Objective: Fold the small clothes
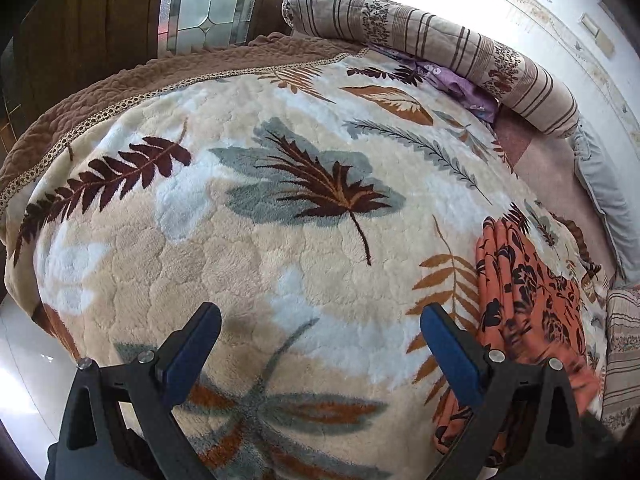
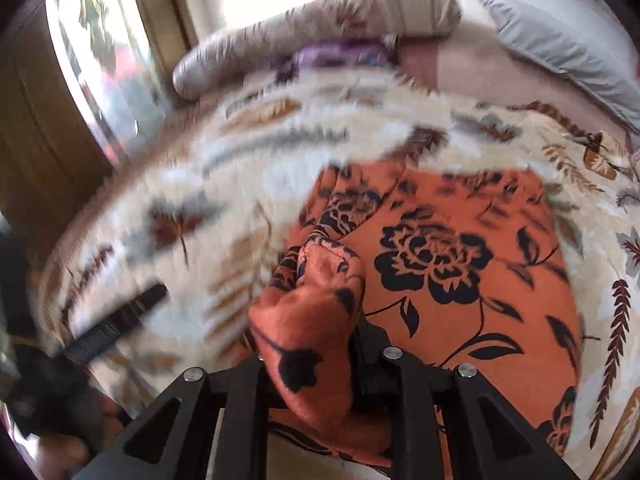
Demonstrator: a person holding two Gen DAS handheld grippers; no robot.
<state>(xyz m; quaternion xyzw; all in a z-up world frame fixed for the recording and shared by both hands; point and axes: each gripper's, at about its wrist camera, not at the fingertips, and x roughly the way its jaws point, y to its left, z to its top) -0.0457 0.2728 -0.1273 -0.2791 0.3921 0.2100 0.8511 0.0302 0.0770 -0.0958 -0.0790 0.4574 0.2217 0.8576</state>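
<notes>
One orange floral garment (image 2: 440, 264) bunched between right gripper (image 2: 316, 344) fingers.

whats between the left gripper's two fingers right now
Only bare leaf-print blanket; the left gripper is open and empty in the left wrist view, the orange garment beside it.

Leaf-print blanket (image 1: 256, 248) covers the bed — orange floral garment (image 2: 460, 264) lying on it.

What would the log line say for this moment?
left gripper: open, empty, over leaf blanket | right gripper: shut on orange floral garment, a bunched fold pinched | fold: unfinished
</notes>
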